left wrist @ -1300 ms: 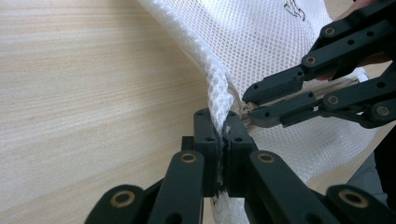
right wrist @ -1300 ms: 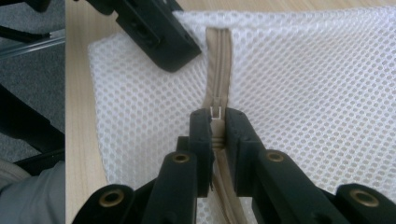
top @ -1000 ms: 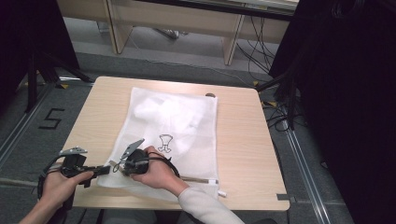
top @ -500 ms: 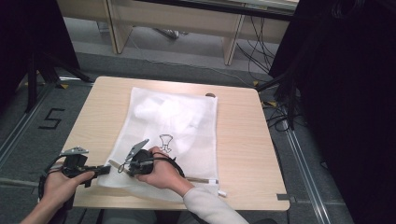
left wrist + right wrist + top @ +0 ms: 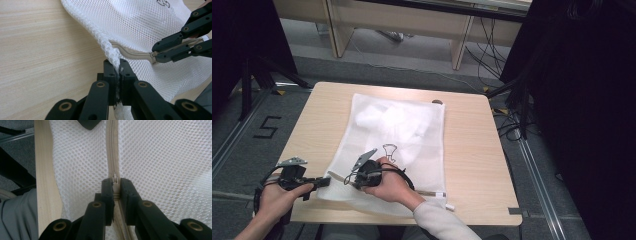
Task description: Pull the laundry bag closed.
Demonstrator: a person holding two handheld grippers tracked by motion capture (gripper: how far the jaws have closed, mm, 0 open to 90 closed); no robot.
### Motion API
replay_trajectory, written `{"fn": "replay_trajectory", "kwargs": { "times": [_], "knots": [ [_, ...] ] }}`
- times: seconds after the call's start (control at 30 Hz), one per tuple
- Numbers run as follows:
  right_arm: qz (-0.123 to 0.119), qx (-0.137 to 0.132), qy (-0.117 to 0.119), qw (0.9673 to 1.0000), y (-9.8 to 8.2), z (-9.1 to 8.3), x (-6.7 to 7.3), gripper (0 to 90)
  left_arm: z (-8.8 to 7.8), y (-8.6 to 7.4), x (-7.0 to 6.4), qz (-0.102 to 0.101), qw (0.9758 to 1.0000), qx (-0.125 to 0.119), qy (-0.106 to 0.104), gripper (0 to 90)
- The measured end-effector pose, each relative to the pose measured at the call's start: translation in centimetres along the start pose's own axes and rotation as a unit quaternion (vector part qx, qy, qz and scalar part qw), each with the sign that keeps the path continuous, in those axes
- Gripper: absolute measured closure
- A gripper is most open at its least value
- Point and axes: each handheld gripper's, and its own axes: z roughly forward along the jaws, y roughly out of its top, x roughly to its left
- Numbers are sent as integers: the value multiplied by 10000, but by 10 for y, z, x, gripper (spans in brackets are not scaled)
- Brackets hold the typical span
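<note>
My left claw (image 5: pixel 117 75) pins the white mesh laundry bag's (image 5: pixel 407 130) corner; my right claw (image 5: pixel 115 192) clamps the beige zipper's slider (image 5: pixel 115 179). Next, a steady pull along the track.

Your high view: soft, even light on the table (image 5: pixel 472 150), surroundings falling to near-black at right, detail slightly soft; your gripper views: bright and diffuse, the mesh bag (image 5: pixel 140 22) crisp, no glare, nearest black jaws slightly blurred.

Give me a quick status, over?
Left tool clamped on mesh laundry bag corner. Right tool pinching zipper pull. Nothing in the way.
</note>
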Motion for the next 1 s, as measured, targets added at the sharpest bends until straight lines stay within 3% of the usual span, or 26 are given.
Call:
{"fn": "replay_trajectory", "kwargs": {
  "times": [0.1, 0.33, 0.7, 0.9, 1.0],
  "knots": [
    [-148, -3, 6, 9999, 0, 0, -1, 825, 0, 0, 0, -6, 10000, 3, -5, 859],
    [-139, -11, 3, 9999, -3, -3, -2, 825, 0, 0, 0, -1, 10000, 7, 11, 858],
    [91, -80, 21, 9999, -16, -10, -3, 825, 2, 0, -1, -4, 10000, -24, 43, 858],
    [-26, -144, -10, 9999, -18, -13, -3, 824, 1, 0, 1, -16, 10000, 40, 62, 857],
    [110, -120, -23, 9999, -21, -16, -4, 824, 1, 0, 0, 4, 10000, 49, 65, 857]
  ]
}}
